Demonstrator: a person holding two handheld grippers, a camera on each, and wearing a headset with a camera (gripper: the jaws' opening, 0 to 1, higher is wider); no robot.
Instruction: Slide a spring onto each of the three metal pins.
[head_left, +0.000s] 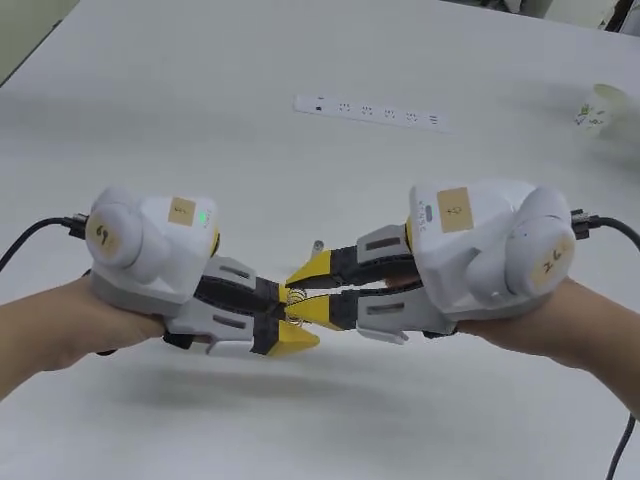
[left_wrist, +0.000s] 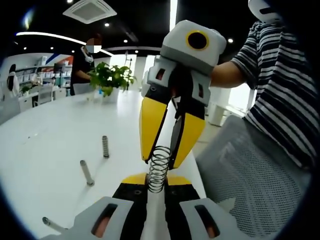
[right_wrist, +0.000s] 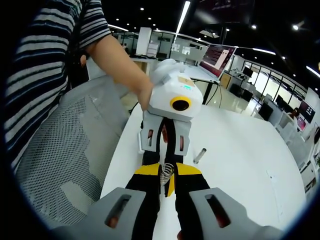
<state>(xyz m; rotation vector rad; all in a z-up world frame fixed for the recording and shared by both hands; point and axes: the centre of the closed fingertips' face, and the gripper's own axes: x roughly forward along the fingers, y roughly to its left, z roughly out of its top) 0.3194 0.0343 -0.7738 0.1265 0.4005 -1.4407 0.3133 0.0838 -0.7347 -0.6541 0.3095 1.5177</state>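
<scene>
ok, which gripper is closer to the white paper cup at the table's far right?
Right. The right gripper is down-left of the white paper cup; the left gripper sits farther left, beyond it.

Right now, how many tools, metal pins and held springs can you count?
Tools: 2, the left tool and the right tool
Metal pins: 3
Springs held between the tools: 1
Total: 6
</scene>
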